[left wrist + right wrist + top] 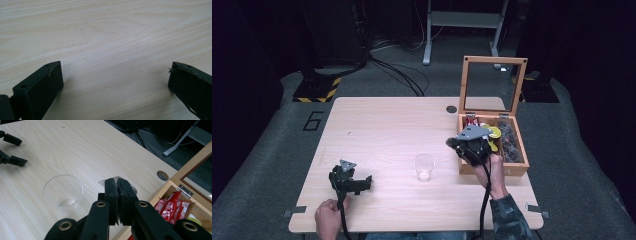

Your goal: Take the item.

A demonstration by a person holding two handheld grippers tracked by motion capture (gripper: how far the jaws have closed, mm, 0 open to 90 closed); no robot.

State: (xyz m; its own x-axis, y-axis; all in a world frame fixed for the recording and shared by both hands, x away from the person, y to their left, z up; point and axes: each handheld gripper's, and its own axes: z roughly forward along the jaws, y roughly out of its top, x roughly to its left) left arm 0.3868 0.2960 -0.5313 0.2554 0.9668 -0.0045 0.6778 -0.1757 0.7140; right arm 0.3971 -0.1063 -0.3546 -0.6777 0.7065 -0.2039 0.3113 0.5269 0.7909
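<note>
On our pale wooden table, the clear plastic cup looks light and crushable, best pinched gently at its rim, while our left gripper rests spread wide and our right gripper is clamped on something thin and silvery we cannot identify.

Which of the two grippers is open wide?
The left gripper, lying low by the table's near-left edge: its jaws are spread far apart over bare wood. The right gripper, beside the wooden box, has its jaws pressed together.

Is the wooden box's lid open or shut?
Open. The glass-paned lid stands upright behind the wooden box, leaving the red packets inside uncovered.
</note>
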